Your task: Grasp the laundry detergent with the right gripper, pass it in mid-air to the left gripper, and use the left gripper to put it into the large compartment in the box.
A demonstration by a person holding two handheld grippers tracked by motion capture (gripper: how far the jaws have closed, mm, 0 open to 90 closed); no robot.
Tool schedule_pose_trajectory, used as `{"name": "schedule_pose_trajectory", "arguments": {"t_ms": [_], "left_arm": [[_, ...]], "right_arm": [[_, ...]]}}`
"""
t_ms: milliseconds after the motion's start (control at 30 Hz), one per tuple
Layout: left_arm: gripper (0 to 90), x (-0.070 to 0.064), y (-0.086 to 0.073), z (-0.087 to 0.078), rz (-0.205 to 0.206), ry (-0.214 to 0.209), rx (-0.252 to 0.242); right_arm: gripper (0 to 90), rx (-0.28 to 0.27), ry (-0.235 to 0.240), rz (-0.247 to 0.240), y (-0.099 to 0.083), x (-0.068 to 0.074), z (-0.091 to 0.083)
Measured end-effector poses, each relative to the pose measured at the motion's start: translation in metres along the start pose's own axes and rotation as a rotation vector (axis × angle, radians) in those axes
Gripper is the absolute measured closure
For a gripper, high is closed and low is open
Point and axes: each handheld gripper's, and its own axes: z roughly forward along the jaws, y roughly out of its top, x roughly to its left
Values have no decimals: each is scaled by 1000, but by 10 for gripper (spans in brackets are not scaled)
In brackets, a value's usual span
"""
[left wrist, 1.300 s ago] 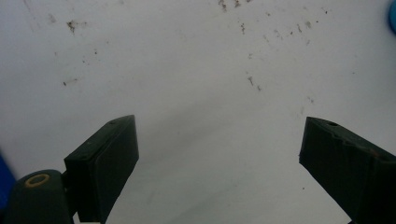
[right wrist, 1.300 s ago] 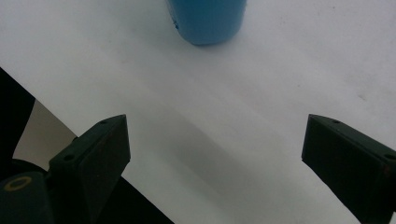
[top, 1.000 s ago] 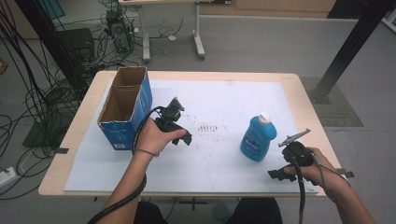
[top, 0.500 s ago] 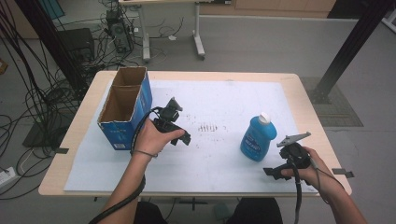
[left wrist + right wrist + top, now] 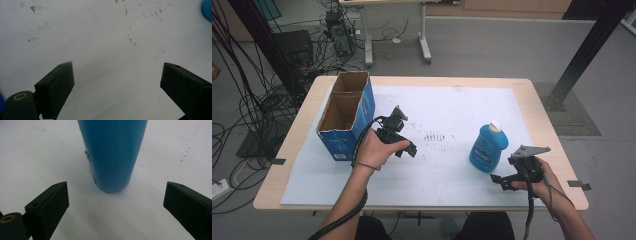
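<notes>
A blue plastic bottle (image 5: 485,151) with a white cap stands upright on the white sheet (image 5: 447,115) at the right. My right gripper (image 5: 502,182) is just in front of it, low over the table and open. In the right gripper view the bottle (image 5: 112,152) rises a little beyond the open right gripper (image 5: 116,195), untouched. My left gripper (image 5: 406,150) is held over the middle-left of the sheet beside the box. In the left gripper view the left gripper (image 5: 118,68) is open wide over bare sheet, with an edge of the bottle (image 5: 208,8) at the top right.
An open blue cardboard box (image 5: 346,114) stands at the table's left, next to my left hand. Dark specks (image 5: 434,136) mark the sheet's middle. Cables, a desk frame and a black post stand on the floor beyond the table.
My right gripper has shifted slightly left and nearer the front edge, staying close to the bottle. The left gripper has hardly moved.
</notes>
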Motion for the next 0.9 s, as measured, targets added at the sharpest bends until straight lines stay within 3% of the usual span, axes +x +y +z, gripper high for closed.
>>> {"name": "schedule_pose_trajectory", "arguments": {"t_ms": [167, 267, 633, 900], "left_arm": [[121, -1, 0, -1, -4, -3, -9], [121, -1, -1, 0, 0, -3, -5], [122, -1, -3, 0, -3, -9, -10], [122, -1, -3, -1, -2, -14, -23]], "right_arm": [[63, -34, 0, 4, -4, -1, 4], [62, -95, 9, 14, -7, -1, 7], [56, -158, 17, 27, -13, -2, 13], [48, -243, 24, 17, -13, -1, 15]]}}
